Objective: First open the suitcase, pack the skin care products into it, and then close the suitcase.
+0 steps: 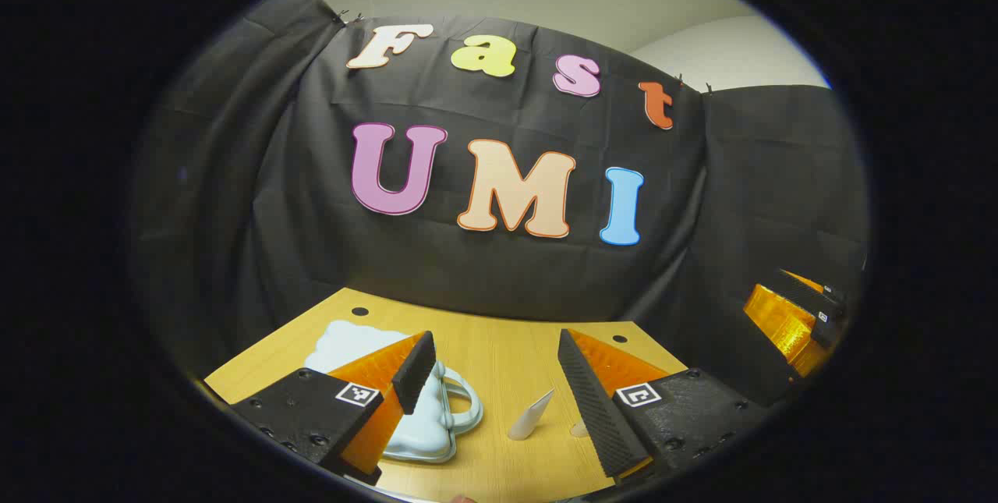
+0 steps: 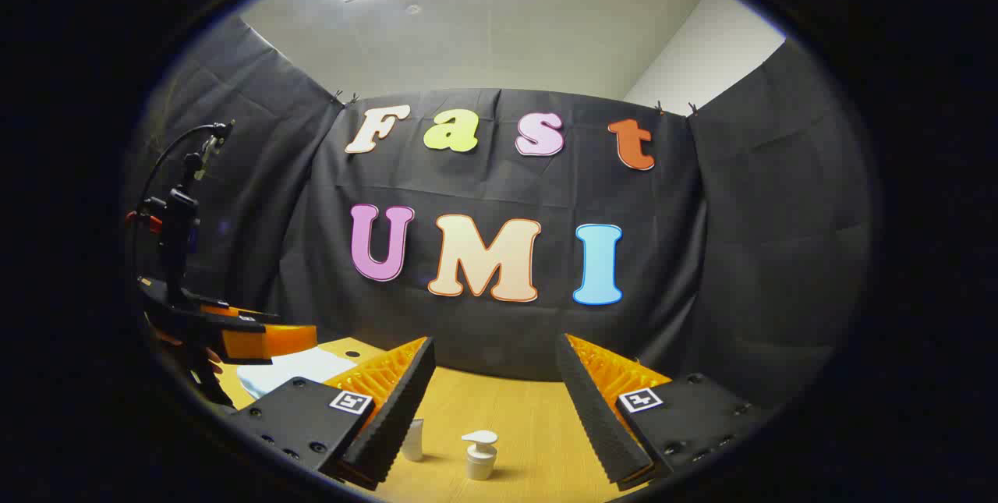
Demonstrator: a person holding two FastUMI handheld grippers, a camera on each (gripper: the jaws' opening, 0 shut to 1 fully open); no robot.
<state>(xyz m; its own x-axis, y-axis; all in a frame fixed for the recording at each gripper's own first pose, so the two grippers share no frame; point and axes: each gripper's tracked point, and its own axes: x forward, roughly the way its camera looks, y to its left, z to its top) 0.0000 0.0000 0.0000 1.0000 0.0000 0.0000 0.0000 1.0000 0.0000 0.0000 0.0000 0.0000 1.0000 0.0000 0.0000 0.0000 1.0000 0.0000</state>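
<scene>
Item 1, nearest, left gripper view: left gripper (image 1: 493,378), fingers spread wide, nothing between them, held above table.

Item 2, nearest, right gripper view: right gripper (image 2: 493,402), fingers likewise spread wide, holding nothing, above table.

Item 3: light wood-grain table (image 1: 499,347) w/ small dark holes near far edge; also under right gripper (image 2: 538,409).

Item 4, left gripper view: small pale-blue, cloud-shaped hard suitcase (image 1: 421,425), lying flat on table, lid down, curved handle pointing toward table centre. Partly behind left finger. Appears shut.

Item 5, left gripper view: white squeeze tube w/ tapered flat end (image 1: 530,416), tilted, on table just beside suitcase handle, between the fingers' sightline. Not gripped.

Item 6, right gripper view: short white pump bottle (image 2: 479,455), upright on table, mid-gap below the fingers, not touched. Small white upright tube (image 2: 413,441) just beside it, partly behind left finger; prob. same as item 5, can't confirm.

Item 7, farther: other gripper seen at right edge of left gripper view (image 1: 795,316); at left edge of right gripper view (image 2: 234,335), w/ pale-blue suitcase (image 2: 288,369) below it.

Item 8, far: black cloth wall, pale ceiling above; ceiling light strip in right gripper view.

Progress, judged: at start. Suitcase not yet opened; products still on table, none packed. Left: open, pack, close.

View diffs: pump bottle seen from right gripper; suitcase handle and outline seen from left gripper.
</scene>
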